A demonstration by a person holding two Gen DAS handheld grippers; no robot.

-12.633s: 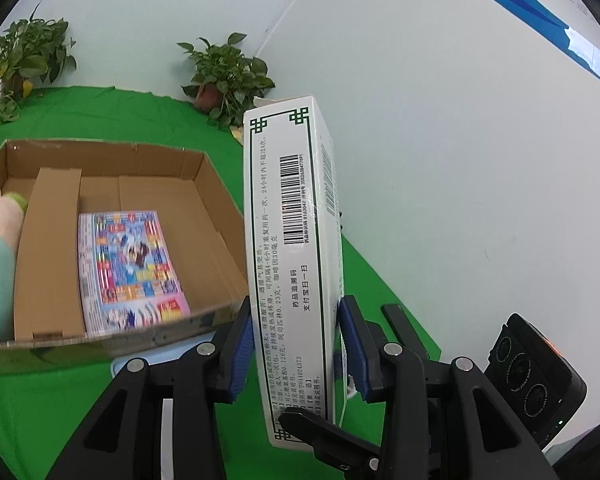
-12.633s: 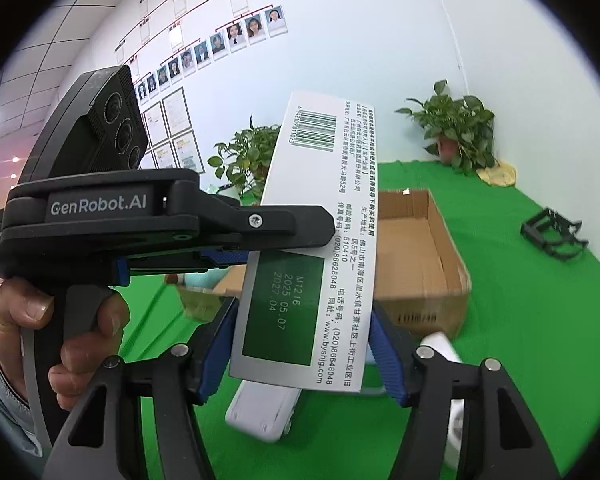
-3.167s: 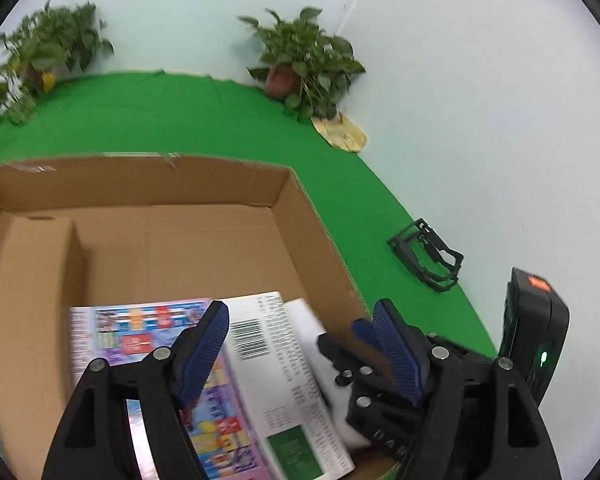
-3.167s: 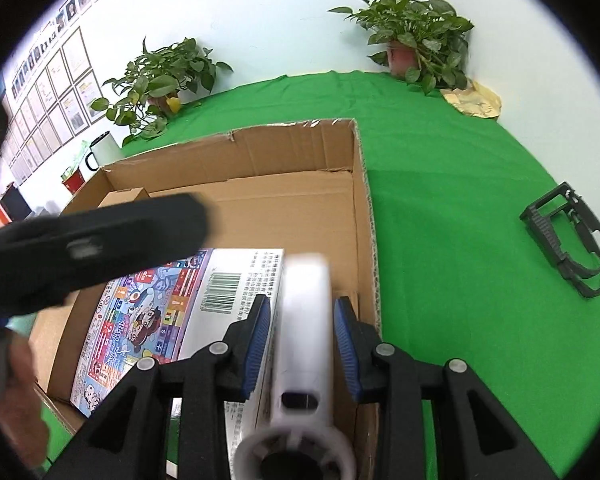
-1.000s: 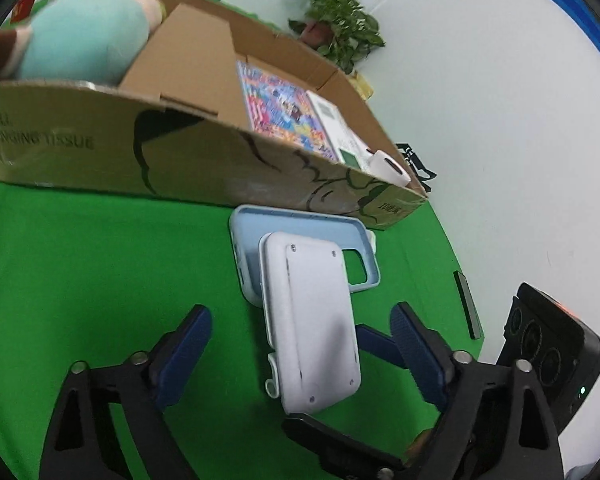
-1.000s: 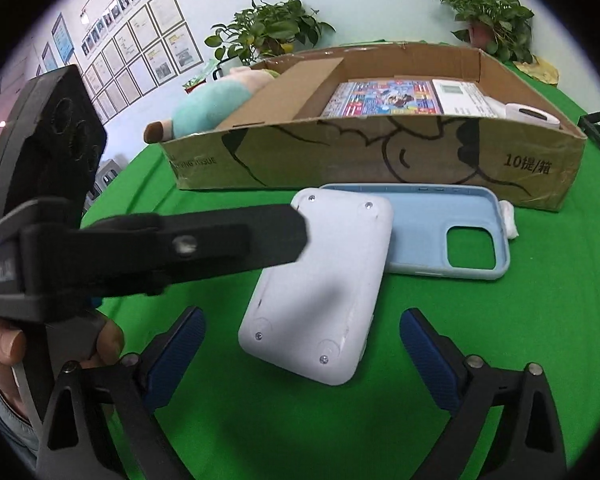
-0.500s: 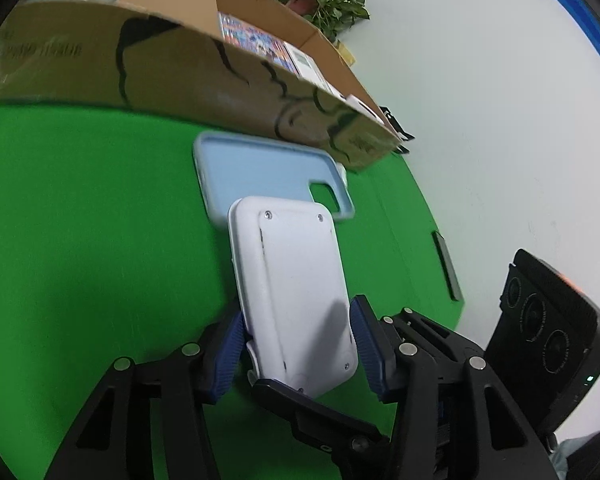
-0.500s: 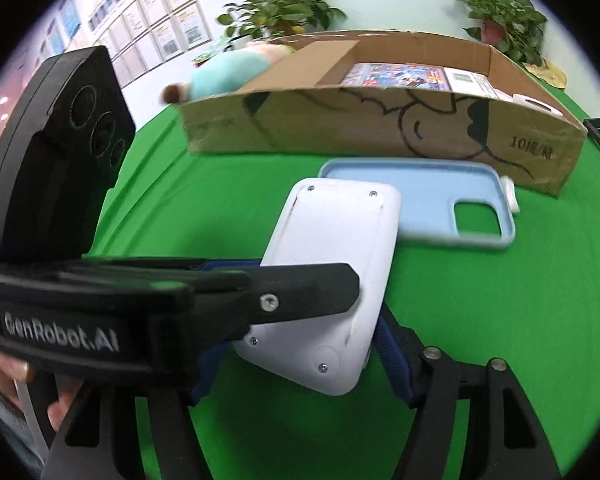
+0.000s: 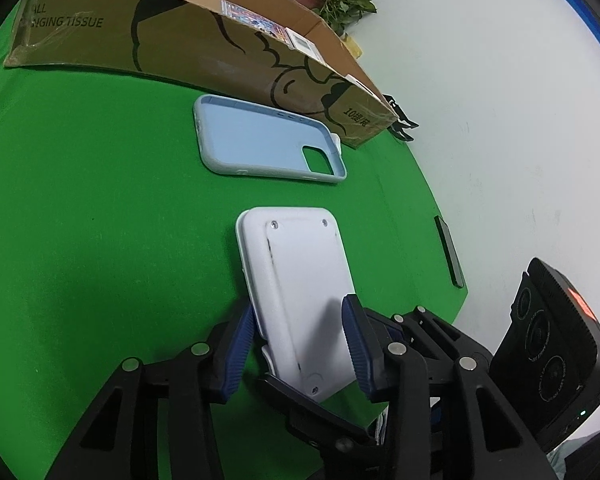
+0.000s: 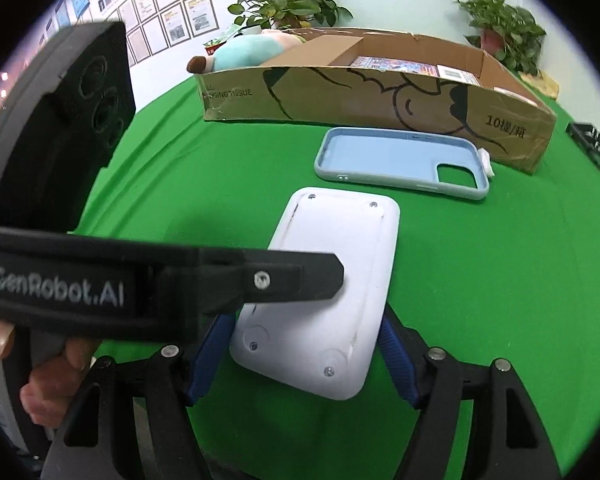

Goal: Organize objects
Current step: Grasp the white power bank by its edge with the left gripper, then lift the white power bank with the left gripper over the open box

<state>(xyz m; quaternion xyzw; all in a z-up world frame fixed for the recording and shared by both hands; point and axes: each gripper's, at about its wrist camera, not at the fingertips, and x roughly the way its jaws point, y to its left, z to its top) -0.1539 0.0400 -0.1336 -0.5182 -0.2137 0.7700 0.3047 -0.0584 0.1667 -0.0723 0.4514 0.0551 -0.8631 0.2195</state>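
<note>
White plastic device, rigid, smooth and likely light, lies on the green bench near the cardboard box; I pinch its long edges between the left gripper's narrowed fingers, while the right gripper brackets it, contact unclear.

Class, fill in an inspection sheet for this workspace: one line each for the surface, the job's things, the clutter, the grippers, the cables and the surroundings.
Surface: green cloth covering the table.
Job's things: white device, screw side up; blue phone case lying open side up in front of the cardboard box; box holds a plush toy and a colourful flat pack.
Clutter: black frame and a thin dark slab on the cloth.
Grippers: left hand-held gripper and right hand-held gripper both clamp the white device.
Cables: nothing seen.
Surroundings: potted plants, framed papers on the wall.
</note>
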